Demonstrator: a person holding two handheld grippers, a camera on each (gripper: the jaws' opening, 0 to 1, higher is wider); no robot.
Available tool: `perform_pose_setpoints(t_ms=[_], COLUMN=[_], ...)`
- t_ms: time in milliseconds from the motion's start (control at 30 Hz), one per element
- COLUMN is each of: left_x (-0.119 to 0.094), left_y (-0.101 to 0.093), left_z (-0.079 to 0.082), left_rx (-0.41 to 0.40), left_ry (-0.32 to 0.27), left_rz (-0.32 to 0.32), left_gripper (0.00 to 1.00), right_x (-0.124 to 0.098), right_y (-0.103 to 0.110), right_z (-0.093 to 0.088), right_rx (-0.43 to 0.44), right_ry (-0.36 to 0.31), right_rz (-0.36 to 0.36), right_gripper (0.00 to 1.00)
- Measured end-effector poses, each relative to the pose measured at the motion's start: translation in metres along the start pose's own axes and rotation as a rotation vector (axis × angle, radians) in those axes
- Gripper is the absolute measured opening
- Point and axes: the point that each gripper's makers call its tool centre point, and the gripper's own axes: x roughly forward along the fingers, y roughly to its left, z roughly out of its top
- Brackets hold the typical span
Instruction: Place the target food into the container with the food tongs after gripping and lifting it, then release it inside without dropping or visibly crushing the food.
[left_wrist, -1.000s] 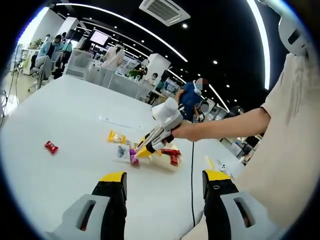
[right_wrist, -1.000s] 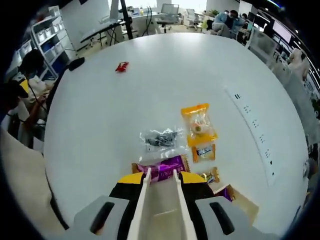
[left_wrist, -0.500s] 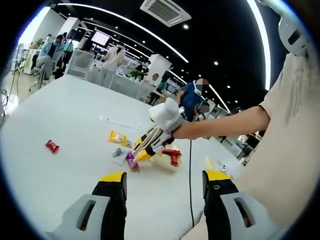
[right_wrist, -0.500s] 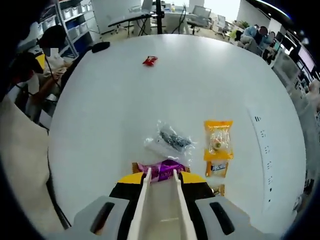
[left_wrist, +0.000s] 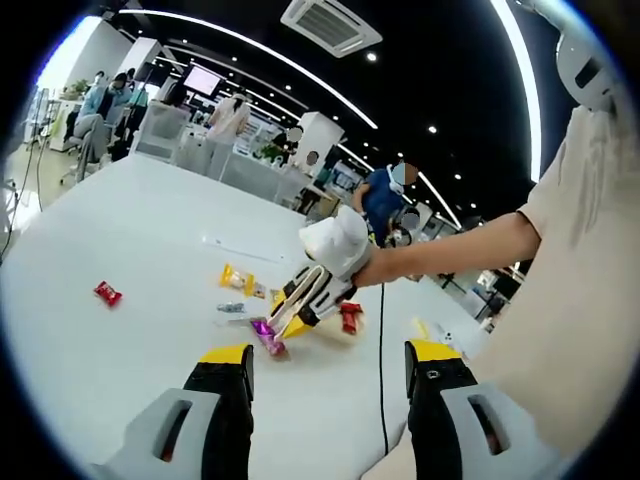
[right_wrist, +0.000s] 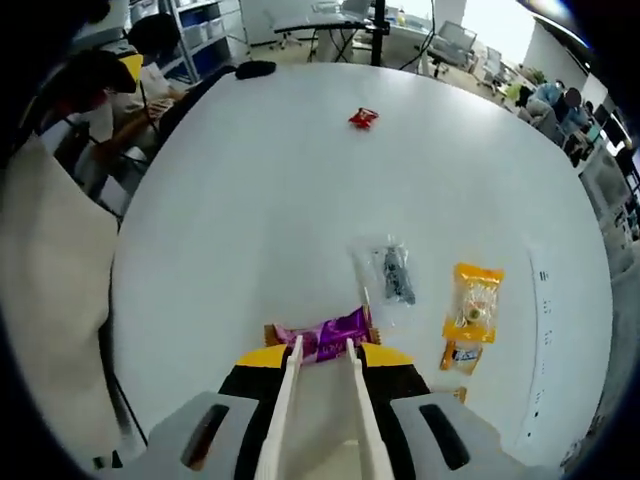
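The right gripper, with its grey body and yellow jaw tips, is clamped on a pair of cream plastic food tongs. The tong tips pinch a shiny purple foil snack packet crosswise, with both of its crimped ends sticking out. In the left gripper view, the same packet hangs from the tongs' far end, apparently clear of the round white table.

The left gripper waits low and near with its 2 jaws standing well apart and nothing between them.

On the table in the right gripper view lie a clear plastic packet with dark contents, just to its right an orange-yellow snack bag, and far off a small red wrapper. In the left gripper view, a red packet lies on something pale behind the right gripper. I judge that to be the container, though it is too hidden to be sure.

Risks from here:
- The foil is slick and held only by its middle, so a quick swing or roll of the wrist could let it slide out before it reaches the container.
- Squeezing harder to prevent that could crumple the contents.
- If the tips open while they are above the rim or beside it, the packet would drop onto the table.
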Motion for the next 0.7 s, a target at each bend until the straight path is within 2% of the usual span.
perform_pose_setpoints(t_ms=[333,700], left_x=[-0.001,-0.004], left_y=[-0.002,-0.005], left_z=[0.001,0.003], left_rx=[0.004,0.018], left_ry=[-0.010,-0.017], left_rz=[-0.006,-0.025], left_gripper=[0.61,0.61], right_x=[-0.010,-0.019], right_y=[-0.002,-0.011], right_z=[-0.004,-0.008], right_rx=[0.182,0.393], right_ry=[-0.056,-0.076], right_rz=[-0.022,-0.102], right_gripper=[0.27,0.27])
